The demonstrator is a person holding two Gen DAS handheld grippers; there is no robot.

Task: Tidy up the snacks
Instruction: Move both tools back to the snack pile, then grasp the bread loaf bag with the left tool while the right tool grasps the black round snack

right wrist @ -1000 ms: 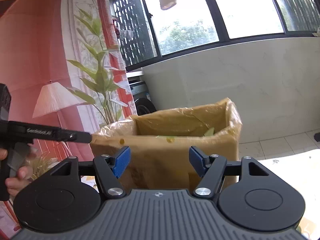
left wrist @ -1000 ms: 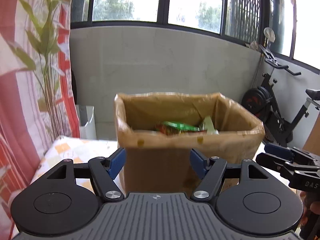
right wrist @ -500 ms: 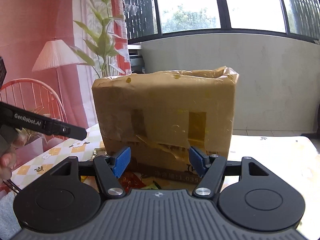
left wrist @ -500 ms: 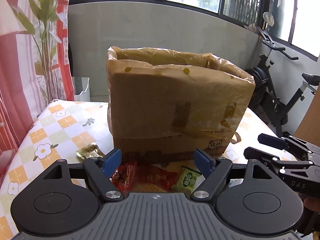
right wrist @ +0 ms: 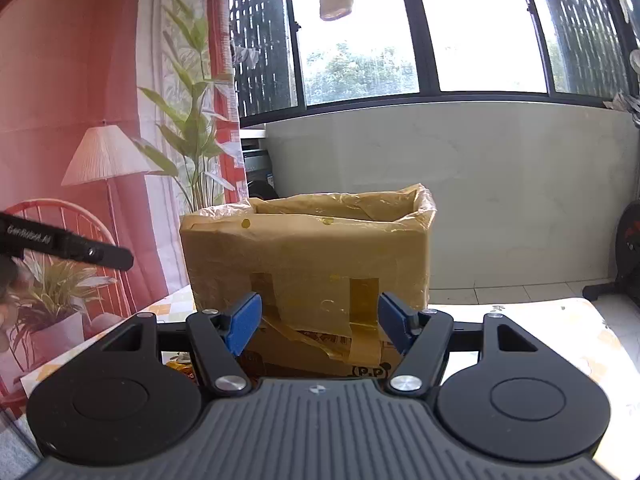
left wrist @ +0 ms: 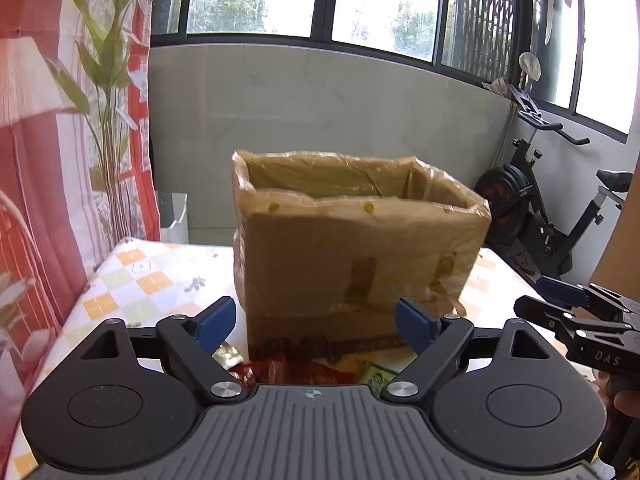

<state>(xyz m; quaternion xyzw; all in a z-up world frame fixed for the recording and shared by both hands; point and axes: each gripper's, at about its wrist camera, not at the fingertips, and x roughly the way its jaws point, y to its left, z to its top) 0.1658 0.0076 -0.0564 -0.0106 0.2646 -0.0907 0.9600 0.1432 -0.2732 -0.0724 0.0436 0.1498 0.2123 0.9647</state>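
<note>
Both tongs (left wrist: 316,322) (right wrist: 320,322) agape before box (left wrist: 360,248); wrappers (left wrist: 280,370) only left view.

Snack packets (left wrist: 320,368) largely hidden behind the left gripper's body and the box (left wrist: 356,256), box contents not shown in either view, exercise bike (left wrist: 560,216) cut off by the frame edge, packet print left unreadable

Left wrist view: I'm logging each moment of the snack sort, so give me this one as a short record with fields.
container: cardboard box, plastic-lined, open top, upright on table
loose snacks: red packets and green packet lying before the box
left gripper: jaws open, empty
right gripper: jaws open, empty
background: exercise bike
</note>
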